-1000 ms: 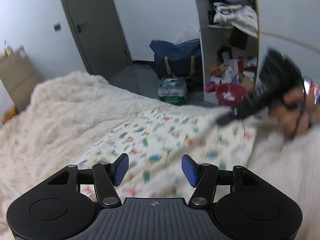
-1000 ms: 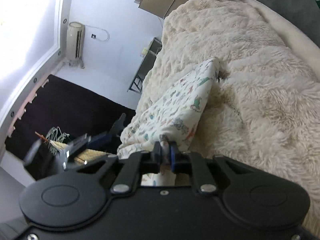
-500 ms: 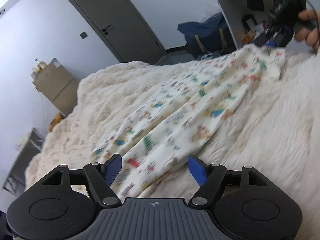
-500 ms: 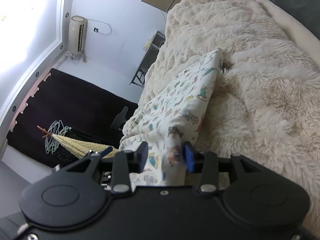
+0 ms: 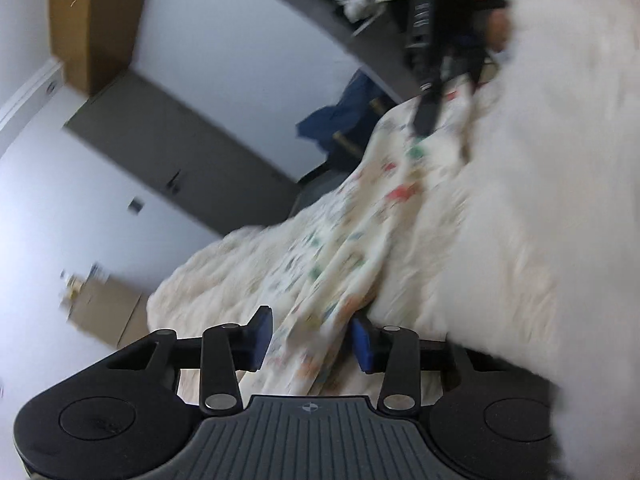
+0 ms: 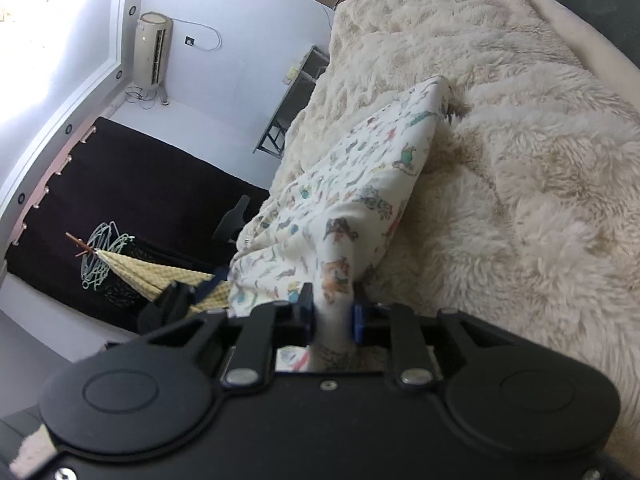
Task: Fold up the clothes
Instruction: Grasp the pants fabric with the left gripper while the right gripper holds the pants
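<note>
Both grippers' jaws have just been closing on the printed garment (image 6: 360, 184): the right gripper (image 6: 332, 312) pinches a bunched corner at lower centre, while the left gripper (image 5: 312, 336) stands unclenched around cloth that could slip free.

Pale walls, grey door (image 5: 168, 160) at centre left, cardboard box (image 5: 106, 312) lower left, fluffy cream bed (image 6: 520, 168) filling the right, standing air conditioner (image 6: 153, 50) upper left, dark curtain (image 6: 120, 200) at left, bright window light.
</note>
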Motion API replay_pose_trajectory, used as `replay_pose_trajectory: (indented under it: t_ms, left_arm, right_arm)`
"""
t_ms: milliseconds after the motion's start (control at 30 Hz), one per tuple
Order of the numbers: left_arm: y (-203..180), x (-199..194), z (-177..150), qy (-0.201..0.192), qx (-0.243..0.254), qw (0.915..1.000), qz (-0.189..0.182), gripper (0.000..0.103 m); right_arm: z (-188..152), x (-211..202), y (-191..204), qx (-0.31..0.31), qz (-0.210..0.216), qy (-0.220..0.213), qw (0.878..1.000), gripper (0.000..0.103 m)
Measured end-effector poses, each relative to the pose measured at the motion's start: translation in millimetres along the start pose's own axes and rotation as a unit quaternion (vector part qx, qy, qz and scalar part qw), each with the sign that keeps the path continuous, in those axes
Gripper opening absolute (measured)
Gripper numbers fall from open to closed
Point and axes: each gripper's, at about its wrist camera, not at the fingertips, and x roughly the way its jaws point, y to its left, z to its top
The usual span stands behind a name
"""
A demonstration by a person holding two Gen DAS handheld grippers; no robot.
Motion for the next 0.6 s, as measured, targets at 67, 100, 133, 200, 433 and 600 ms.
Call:
replay_pose_trajectory:
  t_ms: [67,100,133,200,433,600]
  left_arm:
    - [6,-3,-1,-0.004,-0.018,0.9995,-0.027,0.003]
    - [11,-9,-2,-0.008,-0.026,0.9988,-0.04,0.003]
    - [15,-15,-3,-0.011,-0.036,0.998,-0.051,0.001]
    - [21,-19,-6,-0.006,-0.059,0.9956,-0.073,0.001]
    - [62,-42,-25,-0.001,-0.149,0.9857,-0.078,0.069]
    - [173,-68,-99,-0.003,-0.402,0.9126,-0.076,0.085]
  right_arm:
    - [0,-2,-1,0.005,0.002,-0.009,1.0,0.012]
    - [1,-5,-2,0.011,0.008,-0.016,1.0,0.011]
    - [2,-9,-4,0.02,0.017,-0.025,0.999,0.01]
    - [3,-9,-3,0.013,0.012,-0.02,1.0,0.01]
    - [4,-7,10,-0.063,-0.043,0.024,0.997,0.024]
    - [14,-43,55,-0.156,-0.116,-0.048,0.98,0.031]
